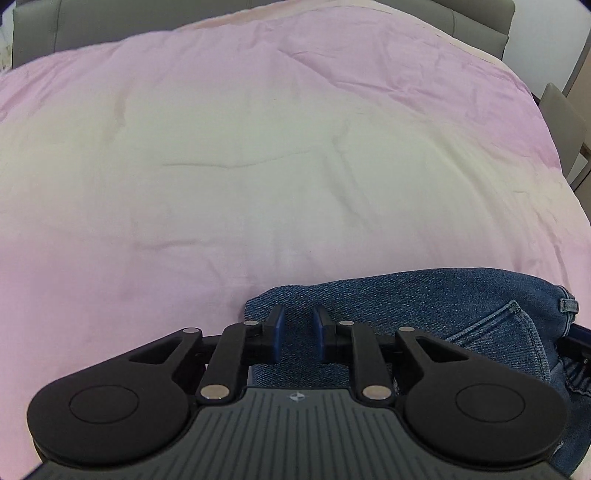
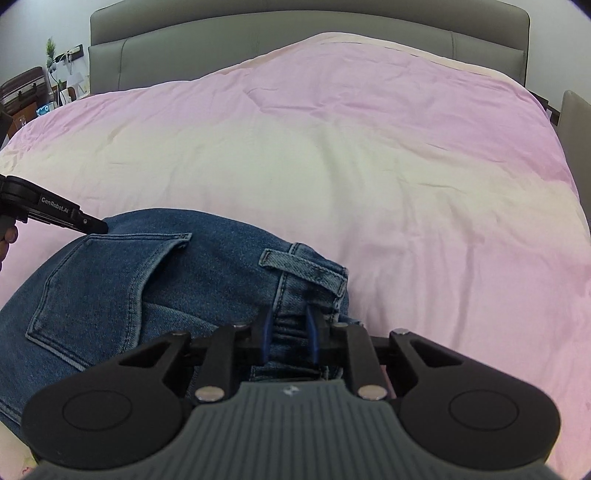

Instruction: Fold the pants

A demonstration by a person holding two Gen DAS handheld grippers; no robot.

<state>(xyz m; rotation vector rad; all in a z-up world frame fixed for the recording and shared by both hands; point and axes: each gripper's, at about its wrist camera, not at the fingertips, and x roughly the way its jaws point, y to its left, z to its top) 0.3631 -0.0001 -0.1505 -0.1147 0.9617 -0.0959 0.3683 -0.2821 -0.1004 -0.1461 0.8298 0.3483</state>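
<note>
Jeans (image 2: 122, 295) cut off by the lower left edge and hidden beneath the right hand-held gripper (image 2: 289, 325), left hand-held gripper (image 2: 55, 214) cropped at the frame's left side, bedside clutter (image 2: 40, 88) too small to be identified.

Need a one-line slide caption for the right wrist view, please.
Right gripper, jaws apart, at the waistband of folded blue jeans on a pink duvet; left gripper at the jeans' far edge.

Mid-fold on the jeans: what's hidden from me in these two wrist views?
- Left wrist view: the jeans below the left gripper, covered by its body; its fingers show a gap.
- Right wrist view: the jeans' legs, cut off at the bottom-left edge; cloth under the right gripper, so any grip is unclear.
- Right wrist view: clutter beside the headboard, too small.
</note>
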